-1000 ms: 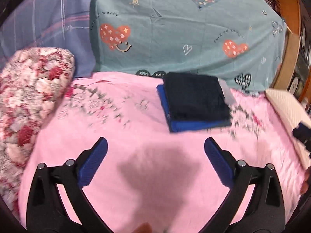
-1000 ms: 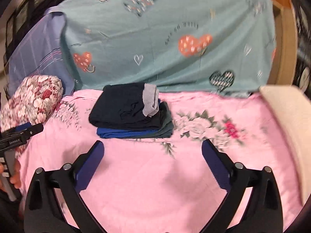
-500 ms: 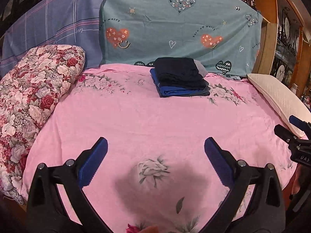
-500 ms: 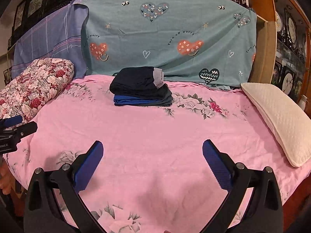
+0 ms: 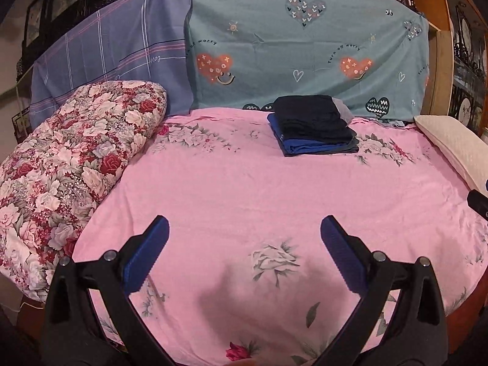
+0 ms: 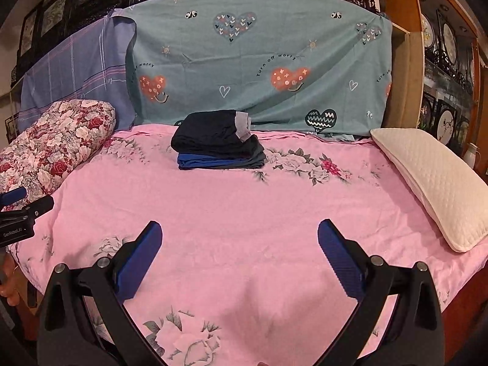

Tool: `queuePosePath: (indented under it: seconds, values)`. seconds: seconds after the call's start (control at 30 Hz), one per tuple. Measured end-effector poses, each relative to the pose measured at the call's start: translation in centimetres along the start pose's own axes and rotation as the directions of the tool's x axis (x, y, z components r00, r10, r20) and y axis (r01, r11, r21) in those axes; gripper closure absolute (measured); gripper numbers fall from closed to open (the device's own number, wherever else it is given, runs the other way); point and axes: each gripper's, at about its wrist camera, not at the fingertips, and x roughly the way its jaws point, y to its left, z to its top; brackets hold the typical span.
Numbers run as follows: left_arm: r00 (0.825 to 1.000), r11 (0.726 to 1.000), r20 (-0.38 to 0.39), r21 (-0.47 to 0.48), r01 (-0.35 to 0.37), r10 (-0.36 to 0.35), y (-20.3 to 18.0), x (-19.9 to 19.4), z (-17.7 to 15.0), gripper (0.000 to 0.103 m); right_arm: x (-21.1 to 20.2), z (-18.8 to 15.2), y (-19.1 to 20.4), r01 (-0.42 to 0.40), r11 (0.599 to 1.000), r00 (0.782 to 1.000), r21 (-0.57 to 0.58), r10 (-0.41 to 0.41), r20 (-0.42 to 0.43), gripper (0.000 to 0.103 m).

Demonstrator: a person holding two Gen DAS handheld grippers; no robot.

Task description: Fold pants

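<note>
Hovering over the near end of a pink flowered bedsheet point(image 5: 244, 183), the left gripper point(image 5: 244, 228) has its blue-padded fingers spread wide with nothing between them. In this left wrist view, a stack of folded pants point(image 5: 314, 125) sits at the far end of the bed, well apart from the gripper: a dark pair on top, a blue pair beneath, just in front of a teal cloth with hearts point(image 5: 305, 45) that hangs behind the bed. A red and white flowered quilt point(image 5: 70, 158) is bundled along the left edge, and a cream pillow point(image 5: 451, 143) lies at the right.

From the right wrist view, the right gripper point(image 6: 239, 230) likewise hangs above the sheet's near end, fingers spread and empty. The folded stack lies far ahead and slightly left of centre, a grey waistband point(image 6: 242, 126) showing on its top pair. The pillow runs down the right side. The left gripper pokes in at the left edge, beside the quilt.
</note>
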Motion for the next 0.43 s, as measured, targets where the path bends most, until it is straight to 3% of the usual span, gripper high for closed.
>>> queuePosePath:
  seconds: [0.27, 0.43]
  values:
    - [0.999, 0.995, 0.019, 0.09, 0.029, -0.031, -1.9, -0.2, 0.0, 0.002, 0.7, -0.5, -0.2, -0.012, 1.0, 1.0, 0.013, 0.012, -0.025, 0.001]
    - [0.999, 0.996, -0.005, 0.08, 0.034, -0.033, -1.8, 0.6, -0.1, 0.002, 1.0, -0.7, -0.2, -0.025, 1.0, 0.999, 0.013, 0.025, -0.035, 0.001]
